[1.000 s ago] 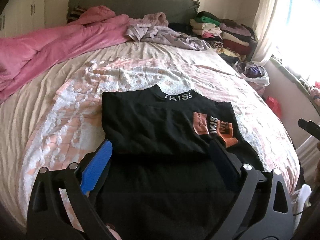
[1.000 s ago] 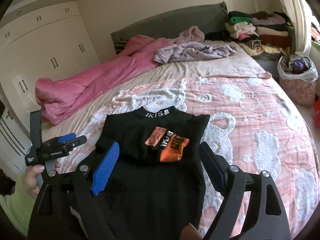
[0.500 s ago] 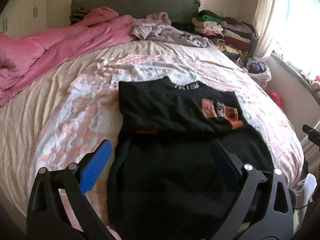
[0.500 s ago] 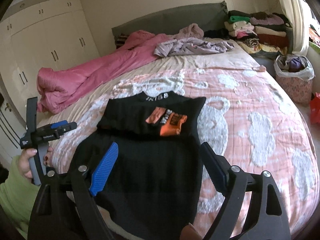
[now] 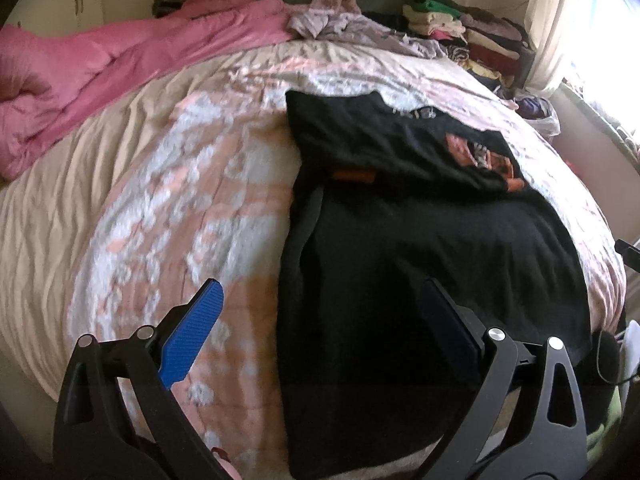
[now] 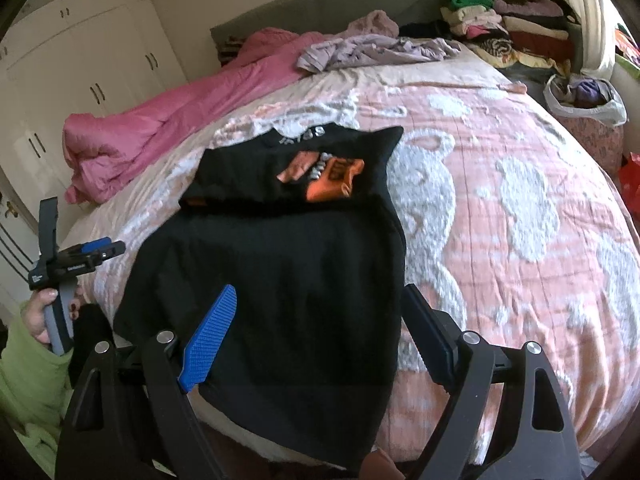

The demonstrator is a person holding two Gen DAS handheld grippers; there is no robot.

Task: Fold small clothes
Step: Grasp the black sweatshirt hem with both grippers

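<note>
The black knit top with an orange print [image 6: 288, 264] lies lengthwise on the pink-and-white bedspread [image 6: 520, 208], hem nearest (upper part already folded), right gripper [image 6: 316, 340] and left gripper [image 5: 320, 336] both spread wide, empty, flanking its bottom corners.

The bed [image 6: 500, 208] carries a black shirt [image 6: 288, 280], pink duvet [image 6: 168, 128] and lilac garments [image 6: 376, 52]
</note>
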